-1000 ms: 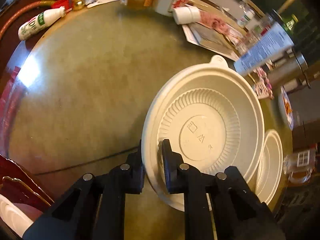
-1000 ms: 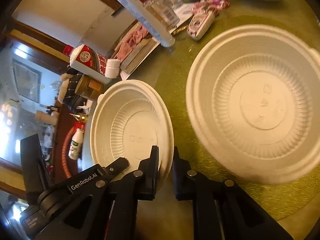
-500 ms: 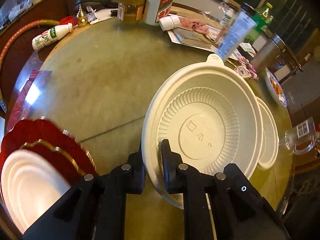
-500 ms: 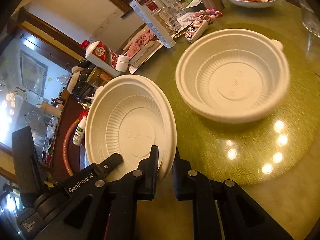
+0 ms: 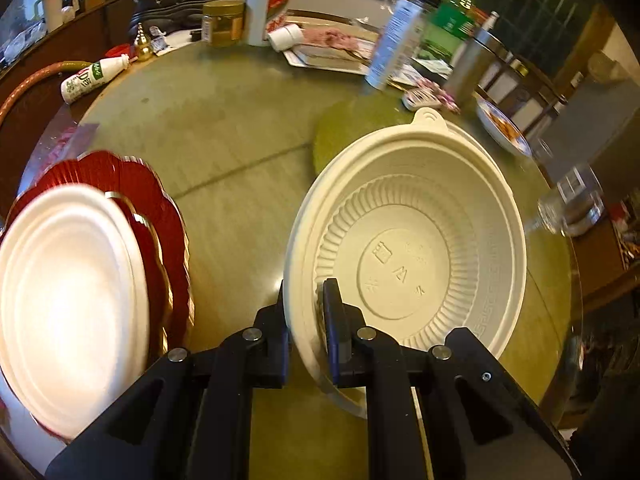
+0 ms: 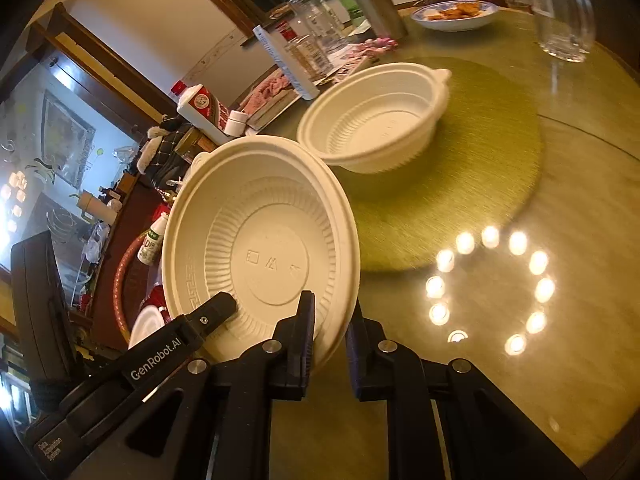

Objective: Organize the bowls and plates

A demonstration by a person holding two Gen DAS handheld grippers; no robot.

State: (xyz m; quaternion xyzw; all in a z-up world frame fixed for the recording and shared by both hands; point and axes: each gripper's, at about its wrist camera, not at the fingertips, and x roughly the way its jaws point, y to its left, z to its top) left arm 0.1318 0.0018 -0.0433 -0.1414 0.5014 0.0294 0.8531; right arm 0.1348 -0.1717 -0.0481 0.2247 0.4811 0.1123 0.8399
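A white plastic bowl (image 5: 420, 260) is held tilted above the glass tabletop. My left gripper (image 5: 306, 304) is shut on its near-left rim. In the right wrist view the same bowl (image 6: 260, 248) has my right gripper (image 6: 330, 320) shut on its lower right rim. A finger (image 6: 212, 314) of my left gripper lies at the bowl's lower left there. A second white bowl (image 6: 372, 128) stands upright on a round green mat (image 6: 480, 168) behind it. At the left sits a white plate (image 5: 68, 304) stacked on red scalloped plates (image 5: 160, 208).
Along the table's far side stand a white liquor bottle (image 5: 268, 0), a jar (image 5: 222, 22), a lying milk bottle (image 5: 92, 78) and papers. A drinking glass (image 5: 572, 204) is at the right. A dish of food (image 6: 456, 12) and another glass (image 6: 564, 12) stand beyond the mat.
Both grippers have carried the bowl away from the green mat and the second bowl, which now looks smaller and farther. The red and white plate stack has come into the left wrist view.
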